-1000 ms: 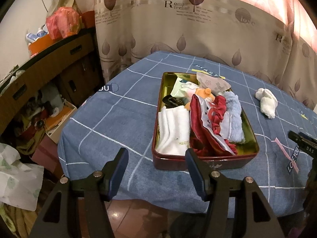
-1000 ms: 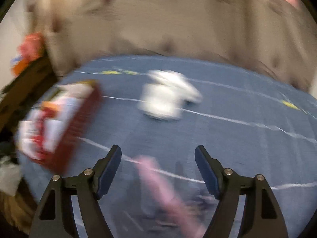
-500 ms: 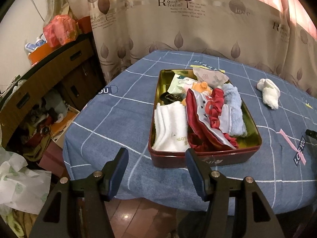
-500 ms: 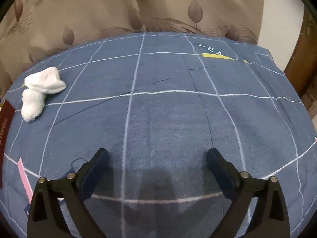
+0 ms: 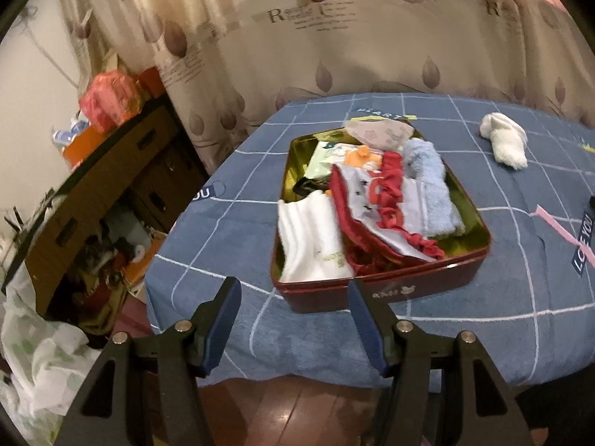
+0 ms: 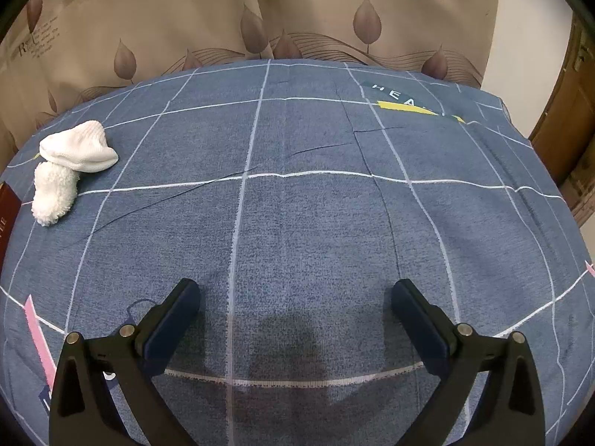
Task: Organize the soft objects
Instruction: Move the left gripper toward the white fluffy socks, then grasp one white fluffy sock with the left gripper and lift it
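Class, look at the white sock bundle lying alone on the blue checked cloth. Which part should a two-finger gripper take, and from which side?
Probably the smooth ribbed part of the white sock bundle, taken from above. It sits highest, folded over the fluffy part, and the bundle lies flat on the blue cloth with open cloth around it. The right gripper is open and empty.

A beige curtain (image 5: pixel 372 29) printed with brown leaves hangs behind the counter (image 6: pixel 316 223) draped in blue checked cloth, a dark wooden cabinet (image 5: pixel 111 171) cluttered with bags stands at the left, reddish wood floor (image 5: pixel 297 409) gleams below, and a brown door (image 6: pixel 576 122) shows far right.
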